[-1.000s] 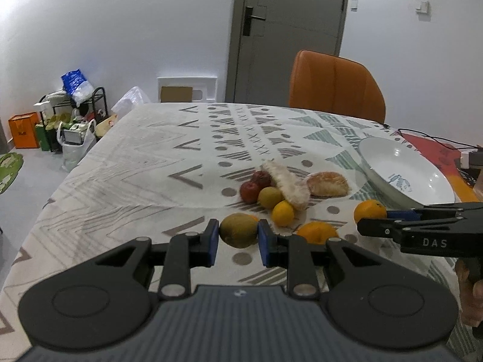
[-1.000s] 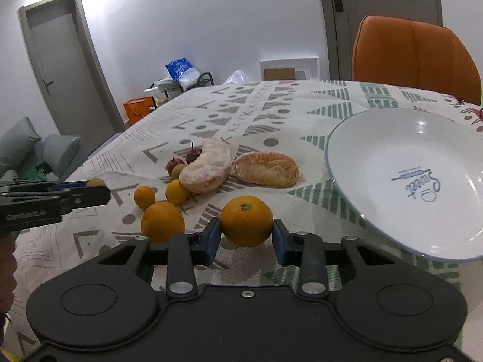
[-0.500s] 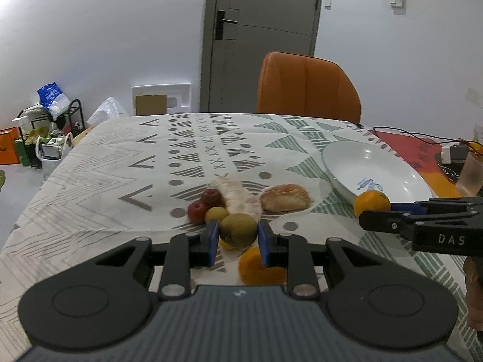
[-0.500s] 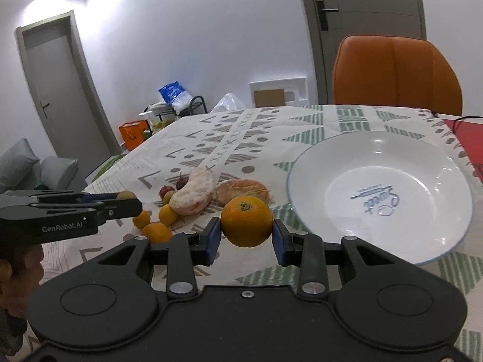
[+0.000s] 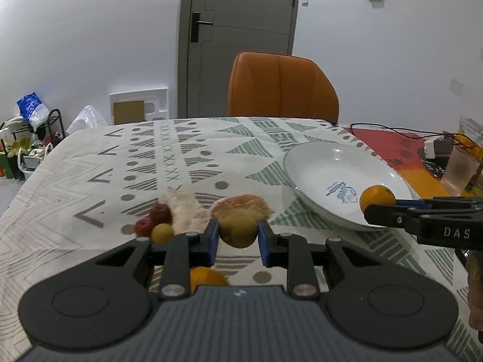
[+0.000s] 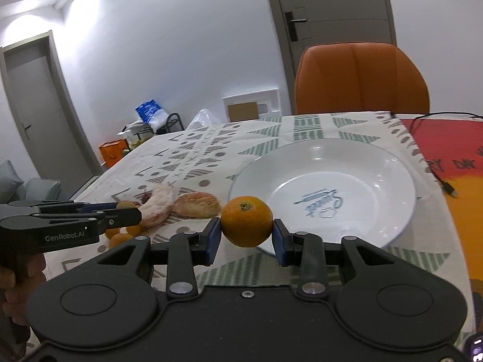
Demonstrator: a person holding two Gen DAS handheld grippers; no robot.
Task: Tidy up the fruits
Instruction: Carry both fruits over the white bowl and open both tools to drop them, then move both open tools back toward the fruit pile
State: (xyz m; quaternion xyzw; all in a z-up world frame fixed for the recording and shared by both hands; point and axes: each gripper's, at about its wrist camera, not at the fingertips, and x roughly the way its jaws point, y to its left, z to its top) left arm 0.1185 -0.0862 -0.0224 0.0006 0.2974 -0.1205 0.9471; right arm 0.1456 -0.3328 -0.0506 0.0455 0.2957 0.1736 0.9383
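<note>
My left gripper [image 5: 237, 239] is shut on a brownish-green kiwi [image 5: 237, 230], held above the tablecloth near the fruit pile. An orange [image 6: 246, 221] is pinched in my right gripper [image 6: 246, 236], just at the near left rim of the white plate [image 6: 392, 187]. In the left wrist view that orange [image 5: 377, 198] and the right gripper [image 5: 374, 209] hang over the plate's [image 5: 314, 163] near edge. In the right wrist view the left gripper [image 6: 129, 209] with the kiwi [image 6: 126, 204] shows at the left. Red fruits [image 5: 154, 218], a small yellow fruit [image 5: 162, 233] and an orange [image 5: 208, 277] lie on the cloth.
Two pale pastries [image 5: 241, 203] lie beside the loose fruit. An orange chair [image 5: 282, 86] stands at the table's far side. Cables, a white adapter [image 5: 437, 147] and a clear cup [image 5: 460, 172] sit on the red mat at the right. A person's hand [image 6: 12, 274] grips the left tool.
Both grippers have carried their fruits to the right toward the plate. The orange now hangs at the plate's rim, and the kiwi has passed over the loose oranges.
</note>
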